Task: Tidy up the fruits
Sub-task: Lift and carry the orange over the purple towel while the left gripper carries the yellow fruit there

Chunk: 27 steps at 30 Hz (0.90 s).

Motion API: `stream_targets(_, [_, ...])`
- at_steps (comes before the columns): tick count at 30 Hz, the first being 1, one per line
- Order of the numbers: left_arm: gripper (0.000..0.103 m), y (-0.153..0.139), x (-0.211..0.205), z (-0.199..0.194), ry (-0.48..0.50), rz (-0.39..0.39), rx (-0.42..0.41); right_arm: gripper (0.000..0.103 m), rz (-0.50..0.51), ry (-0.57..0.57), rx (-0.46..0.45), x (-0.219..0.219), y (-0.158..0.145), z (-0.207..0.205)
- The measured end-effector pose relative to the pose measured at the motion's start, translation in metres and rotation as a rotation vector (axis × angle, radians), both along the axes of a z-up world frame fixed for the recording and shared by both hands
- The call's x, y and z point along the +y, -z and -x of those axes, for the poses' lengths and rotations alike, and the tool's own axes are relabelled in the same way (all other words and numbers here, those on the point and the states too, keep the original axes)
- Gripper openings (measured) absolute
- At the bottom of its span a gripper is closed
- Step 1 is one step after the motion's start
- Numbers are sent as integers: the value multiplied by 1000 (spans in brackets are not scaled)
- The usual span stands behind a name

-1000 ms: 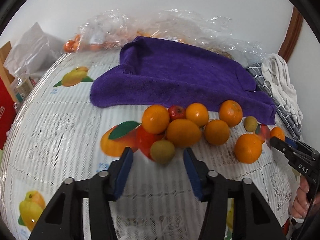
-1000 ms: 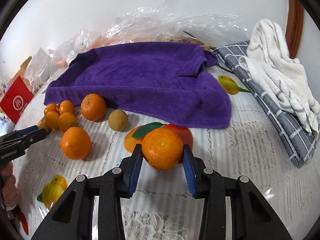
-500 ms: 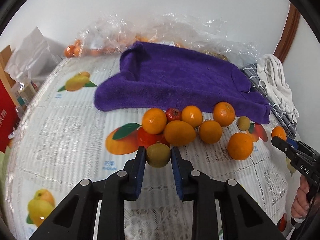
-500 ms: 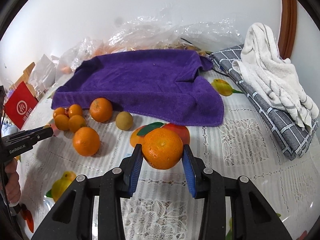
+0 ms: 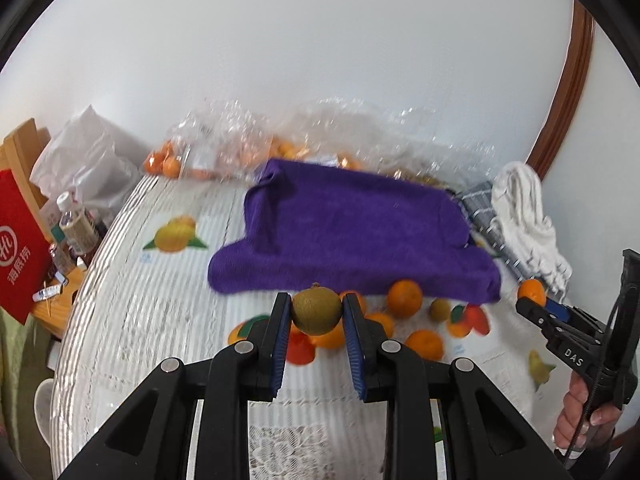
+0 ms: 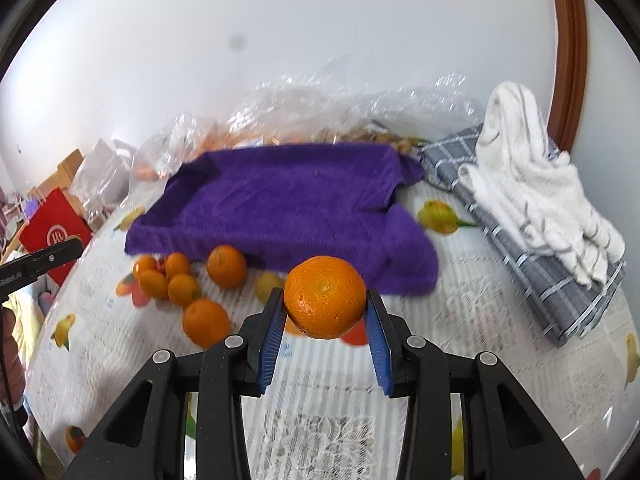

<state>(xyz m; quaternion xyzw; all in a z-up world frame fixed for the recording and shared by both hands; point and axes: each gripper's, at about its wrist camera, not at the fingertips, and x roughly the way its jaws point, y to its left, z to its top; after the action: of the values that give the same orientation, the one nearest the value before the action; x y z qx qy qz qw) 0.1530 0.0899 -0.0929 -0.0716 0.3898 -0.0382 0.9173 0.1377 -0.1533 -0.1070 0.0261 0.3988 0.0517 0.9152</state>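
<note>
My left gripper (image 5: 316, 312) is shut on a small green-brown fruit (image 5: 316, 309) and holds it above the table. Below it lie several loose oranges (image 5: 405, 298) and another green-brown fruit (image 5: 440, 309) in front of a purple towel (image 5: 352, 236). My right gripper (image 6: 325, 298) is shut on a large orange (image 6: 325, 297), lifted off the table. In the right wrist view the cluster of oranges (image 6: 226, 266) lies at the left, by the towel's (image 6: 280, 208) front edge. The right gripper also shows at the right of the left wrist view (image 5: 536, 304).
A white lace tablecloth with printed fruit (image 5: 160, 320) covers the table. Clear plastic bags with more oranges (image 5: 224, 148) lie along the wall. A grey checked cloth (image 6: 532, 264) with a white towel (image 6: 528, 184) lies at the right. A red bag (image 5: 20, 248) and bottles stand off the left edge.
Both grippers have risen with their fruits. The left gripper, open around the green-brown fruit a second ago, shut on it and lifted it. The table looks farther away and blurred.
</note>
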Motion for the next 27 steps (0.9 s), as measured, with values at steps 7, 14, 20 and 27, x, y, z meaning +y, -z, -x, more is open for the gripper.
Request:
stream_targets(7, [25,-26,-5,-27,12,6,-38,39,2,39,-40,-6,-36,-26])
stream_targets(14, [25,-47,-10,-64,16,-3,-67,39,-2,36,-105,-5,-70,-61])
stream_targets(20, [25,-52,-3,-98,1,-3,-63,39,25,15,-135,6,-81,-96])
stream_targets(27, [25,-26,-1,-138,-7,-7,-4,39,11,19,-96,9,-52,-132])
